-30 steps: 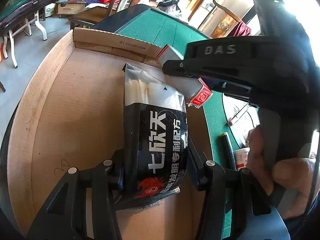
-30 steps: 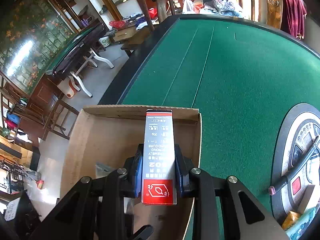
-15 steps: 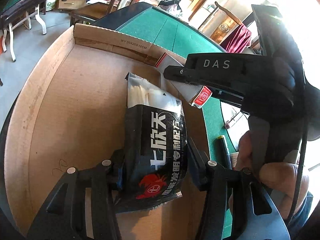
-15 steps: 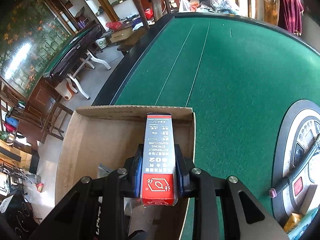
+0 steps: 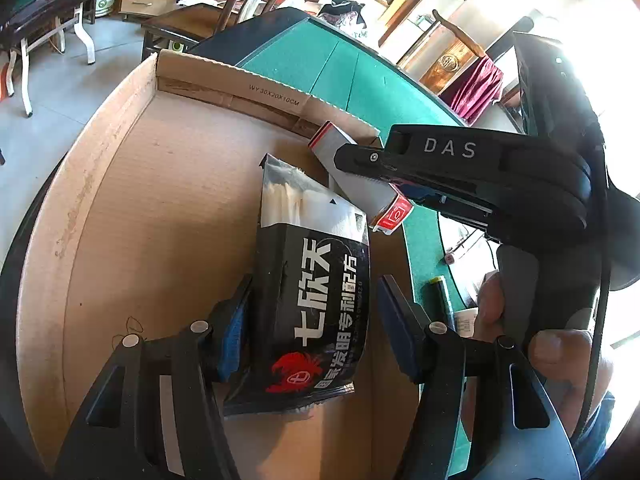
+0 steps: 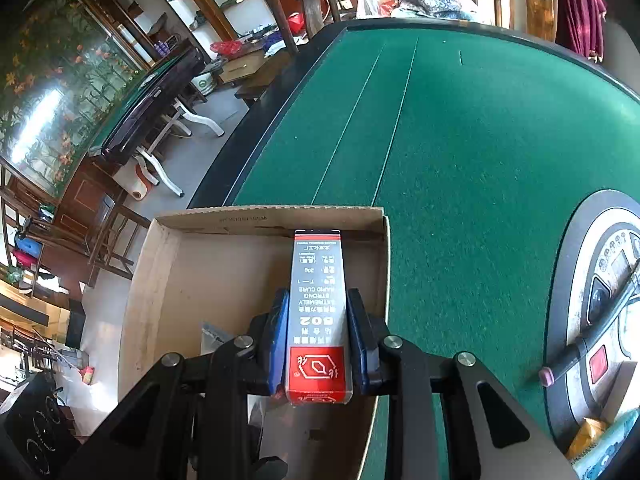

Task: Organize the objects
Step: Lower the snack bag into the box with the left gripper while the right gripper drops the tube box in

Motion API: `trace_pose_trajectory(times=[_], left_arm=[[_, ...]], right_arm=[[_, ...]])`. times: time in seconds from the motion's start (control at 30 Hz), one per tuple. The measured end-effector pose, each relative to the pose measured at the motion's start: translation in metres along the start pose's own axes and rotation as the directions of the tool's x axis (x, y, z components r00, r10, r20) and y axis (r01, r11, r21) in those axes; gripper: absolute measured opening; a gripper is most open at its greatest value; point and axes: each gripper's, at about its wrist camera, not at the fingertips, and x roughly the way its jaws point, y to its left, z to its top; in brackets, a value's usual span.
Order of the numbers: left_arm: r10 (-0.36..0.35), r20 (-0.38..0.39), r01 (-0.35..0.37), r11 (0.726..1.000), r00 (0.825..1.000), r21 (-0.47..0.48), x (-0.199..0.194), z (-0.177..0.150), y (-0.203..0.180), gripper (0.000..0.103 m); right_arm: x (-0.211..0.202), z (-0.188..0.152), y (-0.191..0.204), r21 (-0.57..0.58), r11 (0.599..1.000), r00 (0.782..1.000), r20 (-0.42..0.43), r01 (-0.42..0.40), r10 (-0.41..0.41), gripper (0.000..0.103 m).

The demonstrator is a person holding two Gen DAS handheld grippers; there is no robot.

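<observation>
The black pouch [image 5: 316, 296] lies in the cardboard box [image 5: 132, 208] between the left gripper's [image 5: 312, 320] spread jaws, seemingly delivered, while the right gripper [image 6: 316, 330] pinches the glue carton [image 6: 317, 312] above the box, not yet placed.

Box [image 5: 168, 208]: matt brown corrugated cardboard, scuffed.
Pouch [image 5: 316, 280]: glossy black plastic film.
Carton [image 6: 318, 312]: smooth printed card.
Desk [image 6: 460, 152]: matt green felt.

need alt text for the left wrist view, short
The left claw stands open around a black pouch lying flat in a cardboard box. Beyond it, the right claw holds a grey and red carton over the box's far right corner, with green table felt behind.
</observation>
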Motion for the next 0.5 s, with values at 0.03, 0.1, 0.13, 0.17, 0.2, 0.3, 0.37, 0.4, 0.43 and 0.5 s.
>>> trace_pose_trajectory(times=[0.03,0.1,0.13,0.17,0.2,0.3,0.37,0.4,0.43,0.5], left_arm=[[0.000,-0.001,0.000,1.000,1.000,-0.002,-0.001,0.001,0.000,0.061],[0.003,0.000,-0.003,1.000,1.000,-0.003,-0.002,0.001,0.000,0.061],[0.002,0.002,-0.002,1.000,1.000,-0.003,-0.003,0.000,0.000,0.061],[0.000,0.001,0.000,1.000,1.000,-0.002,-0.004,0.000,0.000,0.064],[-0.001,0.001,0.001,1.000,1.000,-0.004,-0.004,0.000,0.000,0.066],[-0.006,0.012,0.006,1.000,1.000,-0.009,-0.009,-0.003,0.001,0.066],[-0.004,0.013,0.004,1.000,1.000,-0.012,-0.011,-0.002,0.003,0.066],[-0.006,0.013,0.006,1.000,1.000,-0.013,-0.012,-0.003,0.004,0.066],[-0.008,0.014,0.008,1.000,1.000,-0.013,-0.014,-0.004,0.004,0.066],[-0.008,0.016,0.008,1.000,1.000,-0.015,-0.016,-0.005,0.005,0.066]], right_arm=[[0.000,0.000,0.001,0.002,1.000,1.000,0.000,-0.001,0.001,0.027],[-0.003,-0.001,0.000,0.001,1.000,1.000,0.002,-0.008,0.008,0.027],[-0.005,-0.001,0.000,0.001,1.000,1.000,0.004,-0.008,0.008,0.027],[-0.005,-0.001,-0.001,0.001,1.000,1.000,0.006,-0.009,0.009,0.027],[-0.006,-0.001,-0.001,-0.001,1.000,1.000,0.007,-0.012,0.012,0.027],[-0.011,-0.004,-0.001,-0.001,1.000,1.000,0.012,-0.017,0.017,0.027],[-0.014,-0.006,0.000,-0.006,1.000,1.000,0.012,-0.019,0.019,0.027],[-0.016,-0.007,0.000,-0.007,1.000,1.000,0.014,-0.022,0.022,0.027],[-0.019,-0.008,0.000,-0.007,1.000,0.999,0.018,-0.026,0.026,0.027],[-0.024,-0.012,0.000,-0.012,0.999,0.999,0.027,-0.030,0.031,0.027]])
